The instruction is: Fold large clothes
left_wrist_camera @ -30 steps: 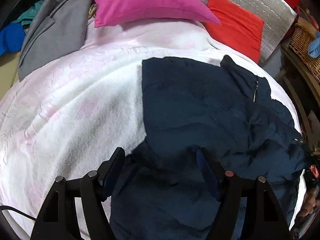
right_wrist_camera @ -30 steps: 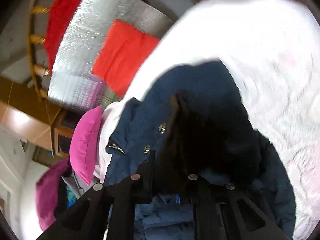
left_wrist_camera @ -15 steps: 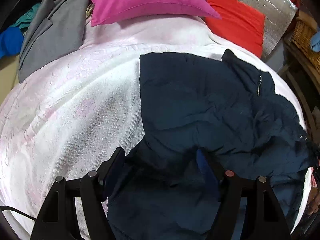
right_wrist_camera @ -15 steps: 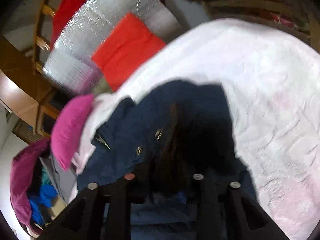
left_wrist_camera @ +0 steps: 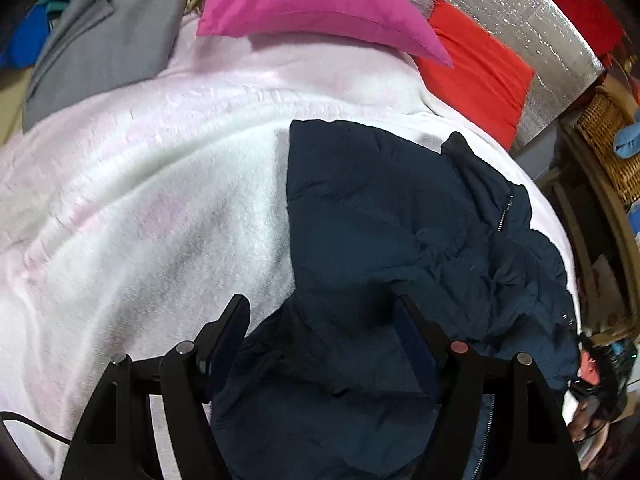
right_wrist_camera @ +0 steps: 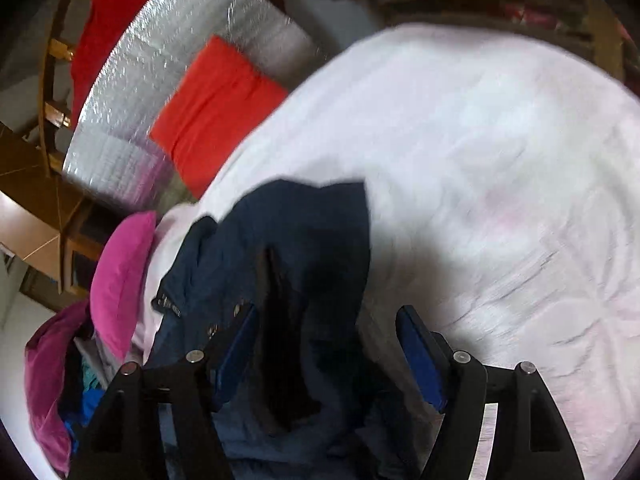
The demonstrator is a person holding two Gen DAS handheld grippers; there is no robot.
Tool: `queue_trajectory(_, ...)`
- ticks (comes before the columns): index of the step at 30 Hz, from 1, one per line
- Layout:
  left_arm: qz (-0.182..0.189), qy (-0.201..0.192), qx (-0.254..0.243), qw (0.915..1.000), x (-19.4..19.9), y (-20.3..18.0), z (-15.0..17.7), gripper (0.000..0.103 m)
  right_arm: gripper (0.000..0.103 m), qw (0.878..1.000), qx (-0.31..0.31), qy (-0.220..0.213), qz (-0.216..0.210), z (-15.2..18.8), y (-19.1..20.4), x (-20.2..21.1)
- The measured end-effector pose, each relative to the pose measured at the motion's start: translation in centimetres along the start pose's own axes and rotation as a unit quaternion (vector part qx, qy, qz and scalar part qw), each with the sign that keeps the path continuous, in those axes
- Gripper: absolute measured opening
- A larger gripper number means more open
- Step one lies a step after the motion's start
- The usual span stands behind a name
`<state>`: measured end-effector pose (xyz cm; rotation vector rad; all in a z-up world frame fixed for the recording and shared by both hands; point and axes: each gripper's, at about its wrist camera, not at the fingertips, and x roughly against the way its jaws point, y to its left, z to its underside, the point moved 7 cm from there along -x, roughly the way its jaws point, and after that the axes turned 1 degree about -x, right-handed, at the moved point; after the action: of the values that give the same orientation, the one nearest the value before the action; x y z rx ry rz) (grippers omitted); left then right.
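I see navy jacket (left_wrist_camera: 384, 248) lying crumpled on white blanket (left_wrist_camera: 140, 208), below pink pillow (left_wrist_camera: 312, 0). My left gripper (left_wrist_camera: 320, 320) spread wide over jacket, fabric between jaws, not pinched. My right gripper (right_wrist_camera: 326, 328) jaws just been opening, now wide; jacket fold between, pads not pressing.

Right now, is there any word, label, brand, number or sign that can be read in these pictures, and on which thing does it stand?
None can be read.
The navy jacket shows a zipper and snaps, but no lettering.
The pink pillow and red cushion are plain.
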<state>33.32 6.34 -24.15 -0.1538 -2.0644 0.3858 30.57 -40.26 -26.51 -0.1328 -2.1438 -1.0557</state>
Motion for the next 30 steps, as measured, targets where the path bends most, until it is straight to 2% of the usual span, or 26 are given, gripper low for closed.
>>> queue_trajectory(2, 0.016, 0.002, 0.002, 0.9999, 0.0, -0.5, 0.0, 0.075, 0.077, 1.0, 0.004, 0.021, -0.014, 0.9, 0.6, -0.9)
queue_trajectory(5, 0.043, 0.006, 0.0, 0.9991, -0.1, -1.8, 0.2, 0.075, 0.084, 0.998, 0.046, 0.041, -0.002, 2.1, 1.9, -2.1)
queue_trajectory(10, 0.032, 0.008, -0.001, 0.9995, -0.7, -2.5, 0.5, 0.074, 0.084, 0.992, 0.11, 0.047, 0.043, 3.4, 2.5, -3.1)
queue_trajectory(12, 0.027, 0.007, -0.001, 0.9996, -0.9, -2.7, 0.5, 0.074, 0.081, 0.99, 0.12, 0.045, 0.052, 3.5, 2.6, -3.3)
queue_trajectory(17, 0.006, 0.013, -0.002, 0.9999, -1.9, -2.6, 0.6, 0.074, 0.057, 0.988, 0.132, 0.016, 0.079, 3.6, 3.1, -2.6)
queue_trajectory(19, 0.002, 0.014, -0.002, 0.9999, -1.9, -2.6, 0.7, 0.074, 0.053, 0.985, 0.147, -0.002, 0.094, 3.4, 3.5, -2.5)
queue_trajectory(22, -0.006, 0.019, -0.014, 0.9997, -1.9, -2.7, 0.9, 0.074, 0.053, 0.98, 0.163, -0.024, 0.112, 3.5, 3.9, -2.2)
queue_trajectory(27, -0.009, 0.032, -0.028, 0.9991, -2.0, -2.9, 1.1, 0.076, 0.055, 0.976, 0.172, -0.031, 0.131, 3.9, 3.8, -3.5)
queue_trajectory(30, -0.009, 0.036, -0.036, 0.9987, -1.8, -3.0, 1.2, 0.076, 0.057, 0.977, 0.159, -0.036, 0.136, 4.0, 3.7, -3.4)
